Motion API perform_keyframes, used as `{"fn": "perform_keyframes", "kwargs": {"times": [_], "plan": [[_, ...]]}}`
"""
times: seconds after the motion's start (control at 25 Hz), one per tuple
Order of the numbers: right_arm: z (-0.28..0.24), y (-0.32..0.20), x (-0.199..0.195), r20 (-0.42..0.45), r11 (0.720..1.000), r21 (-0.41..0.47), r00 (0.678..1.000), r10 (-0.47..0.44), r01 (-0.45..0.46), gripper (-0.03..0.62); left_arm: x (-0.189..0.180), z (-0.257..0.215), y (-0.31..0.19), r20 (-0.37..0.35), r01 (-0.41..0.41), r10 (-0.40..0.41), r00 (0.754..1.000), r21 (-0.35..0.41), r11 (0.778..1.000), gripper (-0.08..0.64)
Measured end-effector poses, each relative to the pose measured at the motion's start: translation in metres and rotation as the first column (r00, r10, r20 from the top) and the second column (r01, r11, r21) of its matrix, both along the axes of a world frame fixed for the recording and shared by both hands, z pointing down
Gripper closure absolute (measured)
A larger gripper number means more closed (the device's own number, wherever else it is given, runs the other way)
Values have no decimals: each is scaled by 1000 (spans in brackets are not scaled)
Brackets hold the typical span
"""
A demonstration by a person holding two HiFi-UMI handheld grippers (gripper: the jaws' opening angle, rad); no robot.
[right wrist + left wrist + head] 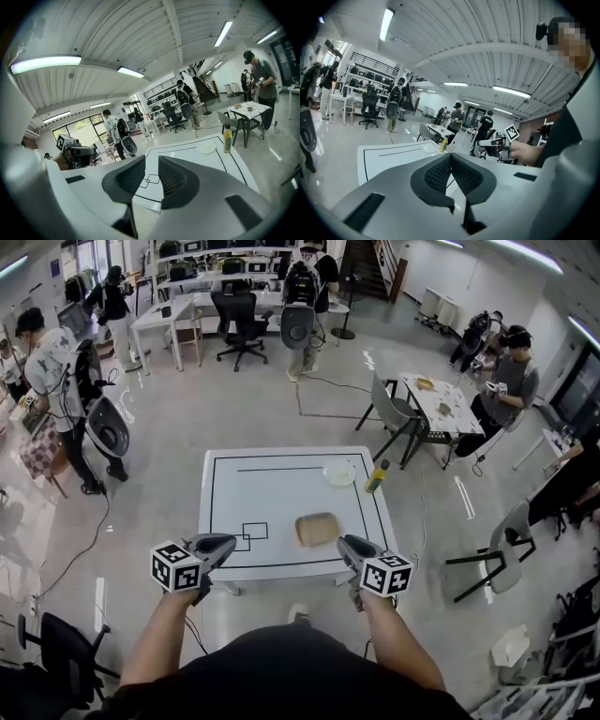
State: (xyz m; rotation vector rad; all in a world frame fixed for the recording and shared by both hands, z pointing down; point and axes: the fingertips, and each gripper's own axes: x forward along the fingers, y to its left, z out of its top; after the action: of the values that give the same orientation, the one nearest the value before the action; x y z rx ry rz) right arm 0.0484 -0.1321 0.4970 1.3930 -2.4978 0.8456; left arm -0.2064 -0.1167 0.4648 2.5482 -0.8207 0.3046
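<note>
A white table (272, 493) with black lines carries a pale plate (339, 472), a yellow-green bottle (377, 476) at its far right and a flat brown piece (317, 529) near the front. My left gripper (228, 542) hovers at the table's front edge, left of the brown piece. Its jaws meet at the tips with nothing between them (451, 155). My right gripper (345, 542) hangs just right of the brown piece, and its jaws stand a little apart and hold nothing (151, 164). The right gripper view also shows the bottle (227, 138) and the plate (206, 148).
Grey chairs (394, 413) stand near a second table (441, 404) at the back right, with a seated person (506, 381) beside it. Another person (56, 371) stands at the left, and desks with office chairs (239, 324) line the back. Cables lie on the floor.
</note>
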Motion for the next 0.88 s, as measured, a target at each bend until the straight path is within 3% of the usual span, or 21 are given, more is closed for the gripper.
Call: {"fn": "perform_keyframes", "kwargs": {"times": [0.88], "plan": [[2,-106,38,-8,1000,-17,1000,-19,18,492,25,4,-92,-11,43,-44,999,-30,999,537]]}}
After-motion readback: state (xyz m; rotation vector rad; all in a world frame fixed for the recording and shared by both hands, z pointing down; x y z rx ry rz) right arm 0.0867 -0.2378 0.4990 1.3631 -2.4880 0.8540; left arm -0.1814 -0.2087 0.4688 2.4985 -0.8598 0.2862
